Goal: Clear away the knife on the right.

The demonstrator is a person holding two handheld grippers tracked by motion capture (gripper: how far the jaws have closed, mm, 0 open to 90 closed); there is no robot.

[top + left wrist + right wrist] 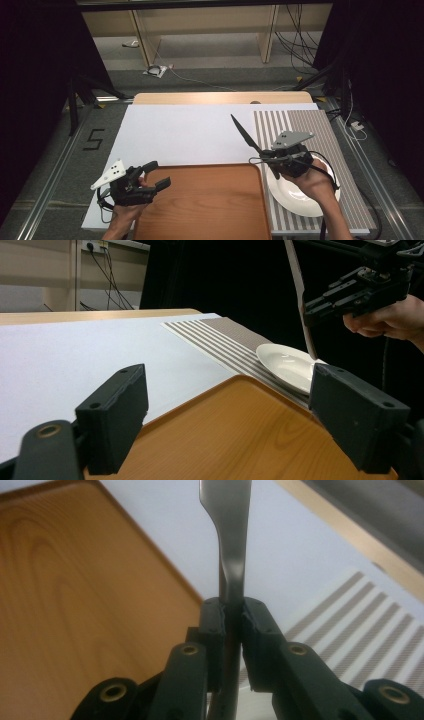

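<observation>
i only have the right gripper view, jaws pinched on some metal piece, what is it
Observer: A table knife; the right gripper clamps its handle, with the blade pointing up and away from the person.
Operator: whats below my hand
Observer: A white plate on a striped placemat.
Operator: and the left gripper
Observer: The left gripper is open and holds nothing, at the near left corner of the wooden tray.
</observation>
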